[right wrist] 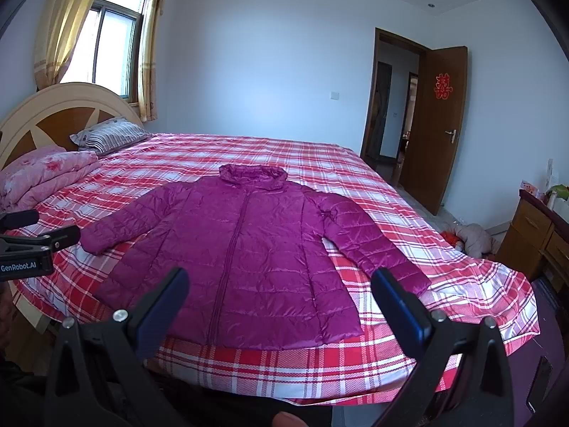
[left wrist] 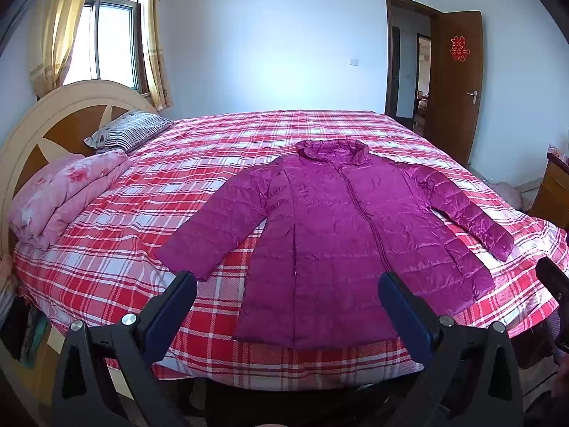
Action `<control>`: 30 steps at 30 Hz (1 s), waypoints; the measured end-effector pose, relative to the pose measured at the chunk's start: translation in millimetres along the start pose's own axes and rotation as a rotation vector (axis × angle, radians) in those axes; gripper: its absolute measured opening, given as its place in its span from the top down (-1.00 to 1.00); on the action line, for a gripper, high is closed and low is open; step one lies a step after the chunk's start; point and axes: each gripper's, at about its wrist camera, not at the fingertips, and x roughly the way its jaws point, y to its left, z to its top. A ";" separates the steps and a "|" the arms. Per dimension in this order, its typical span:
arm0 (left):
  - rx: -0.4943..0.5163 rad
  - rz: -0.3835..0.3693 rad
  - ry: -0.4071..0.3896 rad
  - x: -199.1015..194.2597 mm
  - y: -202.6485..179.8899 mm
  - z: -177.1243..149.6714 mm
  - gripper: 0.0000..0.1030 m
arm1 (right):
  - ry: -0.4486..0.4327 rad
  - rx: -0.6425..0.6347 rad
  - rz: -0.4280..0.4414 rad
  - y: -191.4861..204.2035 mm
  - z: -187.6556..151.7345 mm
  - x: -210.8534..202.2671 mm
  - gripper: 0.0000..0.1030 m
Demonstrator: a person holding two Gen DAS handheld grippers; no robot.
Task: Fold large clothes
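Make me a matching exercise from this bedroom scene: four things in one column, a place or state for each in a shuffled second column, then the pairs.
1. purple jacket
2. striped pillow
3. door
4. left gripper

A. stands open, red paper cutting on it
B. spread flat on the plaid bedspread, sleeves out
C. jaws wide apart, nothing between them
D. by the headboard

Pairs: 1-B, 2-D, 3-A, 4-C

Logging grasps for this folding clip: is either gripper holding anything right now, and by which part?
Nothing is held. The left gripper and right gripper are both open above the near edge of the bed, short of the purple jacket lying flat.
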 end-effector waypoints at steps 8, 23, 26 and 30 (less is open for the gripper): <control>-0.005 -0.002 0.009 3.1 2.0 -0.6 -0.98 | 0.003 0.004 0.001 -1.2 -0.7 0.6 -1.00; -0.006 -0.002 0.024 7.7 3.5 -1.4 -0.98 | 0.010 0.010 0.002 -5.9 -0.8 2.7 -1.00; -0.008 -0.004 0.027 8.4 3.6 -1.9 -0.98 | 0.010 0.010 -0.001 -7.0 -0.8 3.3 -1.00; -0.008 -0.002 0.026 8.8 4.5 -1.8 -0.98 | 0.008 0.011 -0.002 -6.2 -0.3 3.8 -1.00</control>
